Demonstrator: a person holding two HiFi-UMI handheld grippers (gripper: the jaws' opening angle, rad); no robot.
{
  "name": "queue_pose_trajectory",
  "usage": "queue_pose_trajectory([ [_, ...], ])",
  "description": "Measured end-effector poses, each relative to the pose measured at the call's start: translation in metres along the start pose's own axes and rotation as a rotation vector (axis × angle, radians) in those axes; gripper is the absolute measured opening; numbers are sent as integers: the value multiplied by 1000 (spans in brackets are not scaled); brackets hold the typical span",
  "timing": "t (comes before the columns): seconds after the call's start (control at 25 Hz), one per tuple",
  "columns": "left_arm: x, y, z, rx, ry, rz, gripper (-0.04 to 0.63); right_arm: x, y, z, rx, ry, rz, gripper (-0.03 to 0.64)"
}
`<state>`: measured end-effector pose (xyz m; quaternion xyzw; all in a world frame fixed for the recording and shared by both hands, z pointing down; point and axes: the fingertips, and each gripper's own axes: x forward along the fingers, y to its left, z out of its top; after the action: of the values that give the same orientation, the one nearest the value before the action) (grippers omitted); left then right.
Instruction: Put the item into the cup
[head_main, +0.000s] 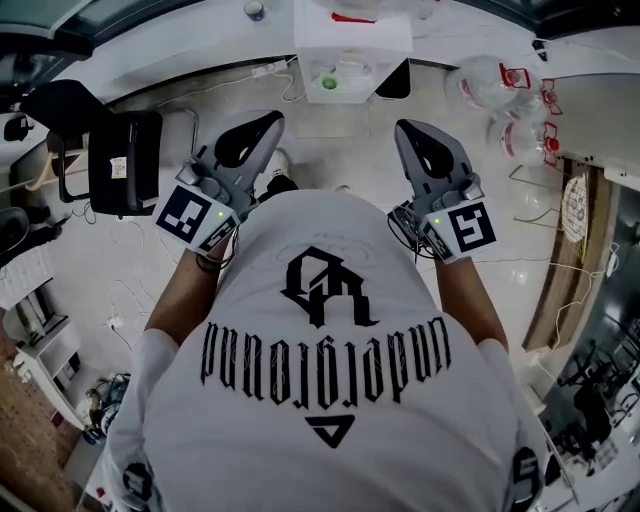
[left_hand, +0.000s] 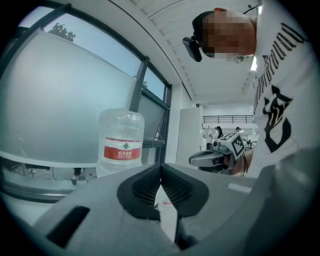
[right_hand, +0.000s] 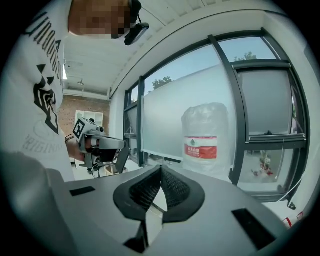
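Note:
I hold both grippers up in front of my chest, over the white shirt, pointing away from me. My left gripper (head_main: 258, 125) is shut with nothing between its pads; in its own view the pads (left_hand: 150, 186) meet at the tip. My right gripper (head_main: 415, 132) is shut and empty too, its pads (right_hand: 172, 189) touching. Each gripper shows in the other's view, the right gripper (left_hand: 216, 157) and the left gripper (right_hand: 102, 146) both held by a hand. I cannot make out the item or the cup for certain. A small white stand (head_main: 350, 50) ahead carries a round green-centred thing (head_main: 328, 82).
Large clear water jugs (head_main: 495, 85) lie on the floor at the right; one jug (left_hand: 121, 142) (right_hand: 207, 140) stands before the tall windows. A black boxy object (head_main: 125, 160) sits at the left. Cables trail over the pale floor (head_main: 330, 160).

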<state>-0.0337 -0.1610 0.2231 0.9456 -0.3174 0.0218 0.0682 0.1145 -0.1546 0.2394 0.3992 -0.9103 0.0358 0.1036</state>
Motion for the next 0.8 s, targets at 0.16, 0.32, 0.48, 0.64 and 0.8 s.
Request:
queue_pose_trajectory([
  [0.16, -1, -6, 6, 16, -19, 15, 14, -8, -2, 7, -3, -24, -6, 14],
  [0.32, -2, -9, 5, 8, -22, 28, 14, -11, -2, 11, -2, -36, -1, 14],
  [0.48, -3, -15, 6, 14, -24, 36, 14, -16, -2, 14, -11, -48, 8, 14],
  [0.64, -7, -27, 9, 15, -21, 48, 15, -27, 4, 18, -6, -58, 29, 14],
  [0.8, -18, -48, 9, 10, -14, 76, 15, -42, 14, 17, 0, -60, 66, 14],
])
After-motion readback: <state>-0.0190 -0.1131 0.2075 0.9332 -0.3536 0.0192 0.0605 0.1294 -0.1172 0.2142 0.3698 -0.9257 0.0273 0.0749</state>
